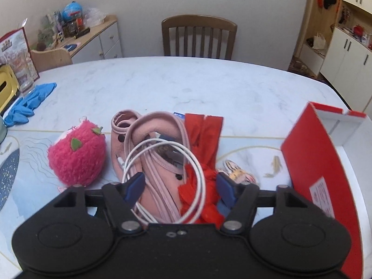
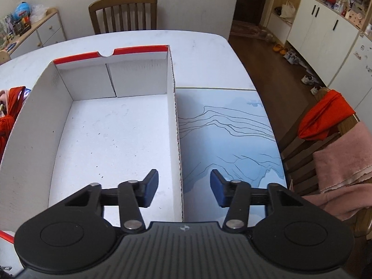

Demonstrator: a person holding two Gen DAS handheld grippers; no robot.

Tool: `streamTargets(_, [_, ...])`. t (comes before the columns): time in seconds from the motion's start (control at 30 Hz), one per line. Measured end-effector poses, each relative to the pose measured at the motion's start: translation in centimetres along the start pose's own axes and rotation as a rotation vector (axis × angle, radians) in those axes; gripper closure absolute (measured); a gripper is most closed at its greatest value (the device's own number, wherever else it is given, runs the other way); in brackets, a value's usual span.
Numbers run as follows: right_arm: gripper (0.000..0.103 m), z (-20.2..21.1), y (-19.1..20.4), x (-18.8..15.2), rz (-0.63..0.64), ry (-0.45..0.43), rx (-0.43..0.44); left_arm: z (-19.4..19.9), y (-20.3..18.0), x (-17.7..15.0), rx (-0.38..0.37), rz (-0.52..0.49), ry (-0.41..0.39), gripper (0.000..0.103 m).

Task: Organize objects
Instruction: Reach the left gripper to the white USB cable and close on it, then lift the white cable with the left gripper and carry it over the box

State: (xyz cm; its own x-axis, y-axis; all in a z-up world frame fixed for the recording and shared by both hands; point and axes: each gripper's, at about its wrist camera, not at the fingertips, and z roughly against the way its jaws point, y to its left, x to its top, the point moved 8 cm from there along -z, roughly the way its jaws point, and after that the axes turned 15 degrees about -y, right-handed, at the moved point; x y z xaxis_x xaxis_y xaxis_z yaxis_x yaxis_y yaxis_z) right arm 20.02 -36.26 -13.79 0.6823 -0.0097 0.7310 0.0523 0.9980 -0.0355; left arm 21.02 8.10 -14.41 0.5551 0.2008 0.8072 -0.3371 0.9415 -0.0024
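Straddling the near part of the right side wall of the box (image 2: 111, 125), the right gripper (image 2: 183, 191) has its jaws spread wide and grips nothing; one blue pad hangs over the box floor, the other over the blue placemat (image 2: 227, 125) outside. The box interior is white and holds no objects, only dark specks on its floor. Its far wall carries a red top edge with a semicircular notch. Right of the box, the placemat runs to the table edge, with wooden floor beyond.

In the left wrist view, the left gripper (image 1: 180, 186) is likewise released, its pads set on either side of a pile without clamping it. The pile lies on the table (image 1: 186, 81) just left of the box's red outer wall (image 1: 311, 153), and consists of:
- a coiled white cable (image 1: 162, 176) on top
- a pink pouch with straps (image 1: 144, 144) beneath it
- red fabric (image 1: 204, 144) on the right side

Whether the pads touch the cable or fabric cannot be determined from this angle. A pink plush toy (image 1: 76, 155) sits just left of the pile. Farther left, blue gloves (image 1: 30, 102) lie near the table edge. Past the pile, the marble tabletop is bare up to a wooden chair (image 1: 198, 37) at the far edge
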Motion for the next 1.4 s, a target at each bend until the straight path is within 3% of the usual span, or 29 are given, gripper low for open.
streamTargets(0.17, [0.07,-0.2,-0.1,-0.4,0.007,0.014,0.006,-1.3,0.1,0.2,0.02,-0.017,0.011,0.043])
streamTargets(0.27, [0.082,-0.2,-0.1,-0.5,0.016,0.018,0.018,-2.0,0.1,0.2,0.014,0.018,0.029,0.047])
streamTargets(0.33, [0.083,-0.2,0.1,-0.6,0.024,0.019,0.03,-2.3,0.2,0.3,0.012,0.045,0.036,0.049])
streamTargets(0.53, [0.093,-0.4,0.4,-0.7,0.03,0.024,0.045,-3.0,-0.1,0.5,-0.009,0.053,0.061,0.071])
streamTargets(0.6, [0.095,-0.4,0.5,-0.7,0.034,0.024,0.051,-2.9,-0.3,0.5,-0.025,0.059,0.059,0.087])
streamTargets(0.67, [0.097,-0.4,0.7,-0.7,0.039,0.023,0.053,-2.7,-0.5,0.5,-0.04,0.062,0.059,0.092])
streamTargets(0.97, [0.099,-0.1,0.8,-0.7,0.036,0.021,0.047,-0.1,0.7,1.4,-0.071,0.14,0.01,0.099])
streamTargets(1.4, [0.099,0.3,1.5,-0.9,0.044,0.02,0.043,7.6,2.5,4.9,-0.111,0.173,-0.158,0.1])
